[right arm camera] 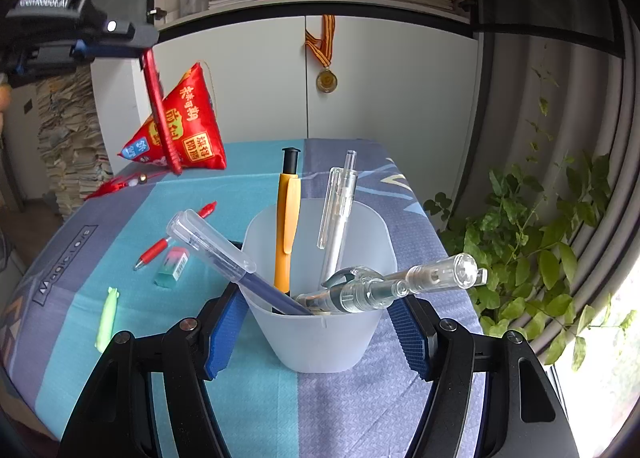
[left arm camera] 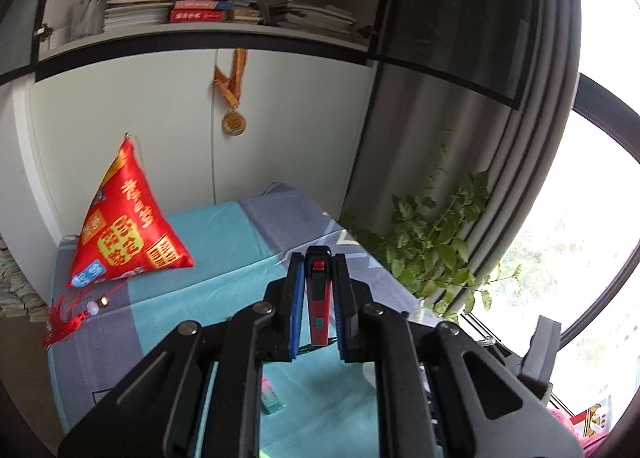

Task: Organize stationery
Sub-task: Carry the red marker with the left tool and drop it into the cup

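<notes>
My left gripper (left arm camera: 318, 258) is shut on a red pen (left arm camera: 320, 298) and holds it high above the table; in the right wrist view the red pen (right arm camera: 160, 113) hangs down from the left gripper (right arm camera: 138, 43) at the upper left. My right gripper (right arm camera: 320, 322) is shut on a frosted white cup (right arm camera: 320, 338) that stands on the table. The cup holds an orange pen (right arm camera: 288, 225), a blue pen with a clear cap (right arm camera: 224, 254) and two clear pens (right arm camera: 338, 209). On the cloth lie another red pen (right arm camera: 176, 236), a green eraser (right arm camera: 172, 268) and a light green item (right arm camera: 106, 318).
A red triangular pillow (right arm camera: 180, 125) with a tassel sits at the back left of the blue-and-grey tablecloth (right arm camera: 248, 177). White cabinet doors with a hanging medal (right arm camera: 327, 79) stand behind. A leafy plant (right arm camera: 532, 242) and a curtain are to the right, stacked papers (right arm camera: 68, 145) to the left.
</notes>
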`<state>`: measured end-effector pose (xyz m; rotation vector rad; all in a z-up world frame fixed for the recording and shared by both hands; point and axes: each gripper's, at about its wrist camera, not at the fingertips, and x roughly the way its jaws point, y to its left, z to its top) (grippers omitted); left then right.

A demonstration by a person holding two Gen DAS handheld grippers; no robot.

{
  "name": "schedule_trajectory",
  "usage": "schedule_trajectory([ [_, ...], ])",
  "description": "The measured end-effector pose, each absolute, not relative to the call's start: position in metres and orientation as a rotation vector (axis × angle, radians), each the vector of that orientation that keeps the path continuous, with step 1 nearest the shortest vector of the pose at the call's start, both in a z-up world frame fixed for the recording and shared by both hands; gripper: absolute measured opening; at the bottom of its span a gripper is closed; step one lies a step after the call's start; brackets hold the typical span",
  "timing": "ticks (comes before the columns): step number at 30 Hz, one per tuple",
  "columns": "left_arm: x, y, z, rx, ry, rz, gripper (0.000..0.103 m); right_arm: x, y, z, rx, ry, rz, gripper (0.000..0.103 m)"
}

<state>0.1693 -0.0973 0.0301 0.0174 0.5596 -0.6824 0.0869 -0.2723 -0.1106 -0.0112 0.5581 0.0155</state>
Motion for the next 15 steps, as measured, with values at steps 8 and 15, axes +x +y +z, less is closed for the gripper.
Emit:
schedule_trajectory([
  [8, 0.143, -0.146, 0.042, 0.030, 0.540, -0.864, 0.012, 0.086, -0.272, -0.110, -0.010, 0.556, 0.014, 0.069],
  [15, 0.141, -0.175, 0.024, 0.053, 0.607, -0.933, 0.012, 0.086, -0.274, -0.109, -0.007, 0.557, 0.019, 0.069],
])
